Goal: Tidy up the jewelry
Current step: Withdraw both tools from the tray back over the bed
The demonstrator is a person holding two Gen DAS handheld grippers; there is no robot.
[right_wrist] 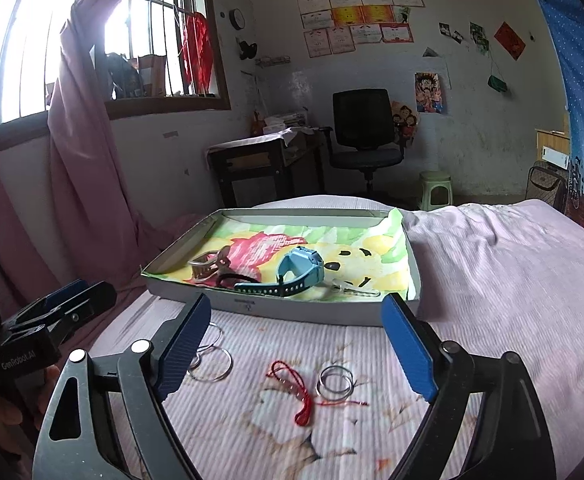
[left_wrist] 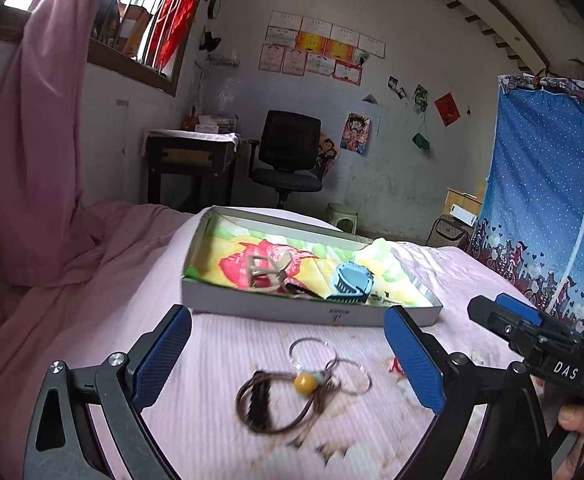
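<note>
A shallow grey box (left_wrist: pixel 292 312) (right_wrist: pixel 292 312) lined with a colourful cloth lies on the pink bed. It holds a blue watch (left_wrist: pixel 349 282) (right_wrist: pixel 292 276), a beige hair claw (left_wrist: pixel 266 272) (right_wrist: pixel 206 266) and a small silver piece (right_wrist: pixel 355 290). In front of the box lie a brown cord with a yellow bead (left_wrist: pixel 304 381), clear rings (left_wrist: pixel 349 376) (right_wrist: pixel 212 368), a red string bracelet (right_wrist: pixel 295 392) and a silver ring (right_wrist: pixel 335 384). My left gripper (left_wrist: pixel 288 364) is open above the cord. My right gripper (right_wrist: pixel 295 348) is open above the red string.
The pink bedspread (right_wrist: pixel 511 280) covers the bed. A pink curtain (left_wrist: pixel 40 160) hangs at the left. A desk (right_wrist: pixel 252 160), a black office chair (right_wrist: pixel 365 136) and a green stool (right_wrist: pixel 435 188) stand beyond the bed. A blue wardrobe cover (left_wrist: pixel 543 200) is at the right.
</note>
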